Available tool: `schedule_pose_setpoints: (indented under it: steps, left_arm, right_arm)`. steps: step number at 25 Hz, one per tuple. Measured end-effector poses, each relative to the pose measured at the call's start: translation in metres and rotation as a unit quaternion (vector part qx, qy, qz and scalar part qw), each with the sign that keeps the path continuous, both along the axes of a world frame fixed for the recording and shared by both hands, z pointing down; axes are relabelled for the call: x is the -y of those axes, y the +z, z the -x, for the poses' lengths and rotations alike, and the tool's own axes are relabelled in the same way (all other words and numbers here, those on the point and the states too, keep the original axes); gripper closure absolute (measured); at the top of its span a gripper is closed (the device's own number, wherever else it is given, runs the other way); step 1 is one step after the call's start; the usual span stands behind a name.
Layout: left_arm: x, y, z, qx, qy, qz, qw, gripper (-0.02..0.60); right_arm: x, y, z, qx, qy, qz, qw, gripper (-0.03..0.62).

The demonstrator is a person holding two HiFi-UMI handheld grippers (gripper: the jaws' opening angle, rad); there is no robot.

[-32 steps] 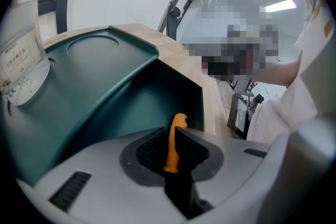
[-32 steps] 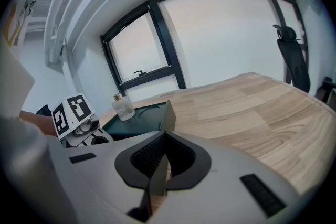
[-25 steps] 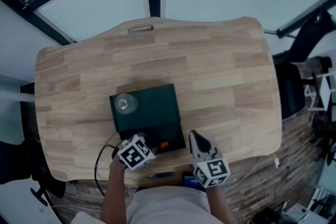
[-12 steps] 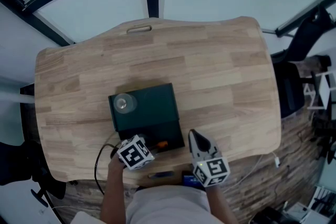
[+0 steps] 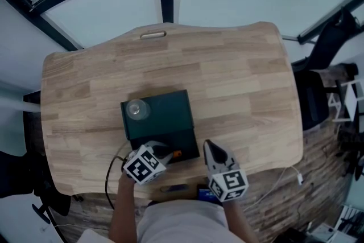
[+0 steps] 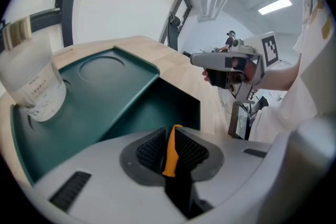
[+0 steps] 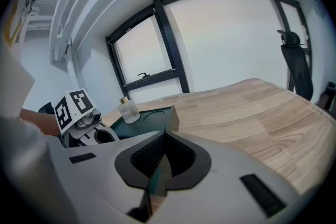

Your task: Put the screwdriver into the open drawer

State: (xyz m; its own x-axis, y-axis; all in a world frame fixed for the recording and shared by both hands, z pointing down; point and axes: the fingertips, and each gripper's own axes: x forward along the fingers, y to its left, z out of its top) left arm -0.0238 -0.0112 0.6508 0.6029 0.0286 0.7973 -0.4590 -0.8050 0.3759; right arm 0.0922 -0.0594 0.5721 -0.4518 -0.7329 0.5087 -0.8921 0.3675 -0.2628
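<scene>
A dark green box sits on the wooden table, and its drawer stands open toward me. My left gripper is shut on an orange-and-black screwdriver, held just over the open drawer. In the left gripper view the screwdriver stands between the ribbed pads, with the drawer's hollow right ahead. My right gripper hovers to the right of the drawer, shut and holding nothing. It also shows in the left gripper view.
A small glass bottle stands on the box's top at its left rear corner, and shows close by in the left gripper view. A black cable loops off the table's near edge. An office chair stands off to the right.
My left gripper has risen slightly and tipped, with the screwdriver still in it. The right gripper has not moved.
</scene>
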Motion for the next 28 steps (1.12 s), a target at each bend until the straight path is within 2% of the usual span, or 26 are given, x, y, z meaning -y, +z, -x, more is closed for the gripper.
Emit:
schedule_pose_setpoints:
  steps: [2, 3, 6, 9, 14, 18, 21, 24, 26, 28]
  left_arm:
    - [0.011, -0.011, 0.002, -0.013, -0.03, -0.024, 0.9992, 0.542]
    - [0.017, -0.017, 0.004, -0.02, -0.049, -0.038, 0.9979, 0.583]
    - [0.028, -0.034, 0.012, -0.034, -0.099, -0.076, 0.9916, 0.581]
    - [0.037, -0.055, 0.022, -0.046, -0.143, -0.128, 0.9804, 0.583]
    - [0.04, -0.098, 0.04, -0.08, -0.22, -0.211, 0.9491, 0.582]
    - [0.035, -0.132, 0.049, -0.093, -0.25, -0.269, 0.9253, 0.583]
    - [0.031, -0.157, 0.051, -0.11, -0.278, -0.293, 0.908, 0.581]
    - [0.025, -0.174, 0.056, -0.126, -0.318, -0.312, 0.8864, 0.583]
    - [0.02, -0.181, 0.058, -0.127, -0.334, -0.327, 0.8747, 0.581]
    - [0.016, -0.186, 0.059, -0.117, -0.337, -0.349, 0.8665, 0.581]
  right_arm:
    - [0.0, -0.005, 0.003, 0.0, -0.005, -0.006, 1.0, 0.597]
    - [0.0, -0.008, 0.004, -0.001, -0.008, -0.011, 1.0, 0.597]
    - [-0.001, -0.02, 0.01, -0.003, -0.016, -0.028, 0.999, 0.597]
    - [-0.002, -0.033, 0.014, -0.003, -0.022, -0.045, 0.999, 0.597]
    - [-0.007, -0.056, 0.021, -0.001, -0.026, -0.08, 0.996, 0.597]
    - [-0.018, -0.078, 0.022, -0.002, -0.022, -0.11, 0.994, 0.597]
    - [-0.027, -0.092, 0.024, -0.002, -0.022, -0.13, 0.991, 0.597]
    - [-0.037, -0.101, 0.027, -0.003, -0.025, -0.143, 0.989, 0.597]
    - [-0.043, -0.106, 0.029, -0.005, -0.028, -0.153, 0.988, 0.597]
    - [-0.048, -0.109, 0.03, -0.007, -0.032, -0.167, 0.986, 0.597]
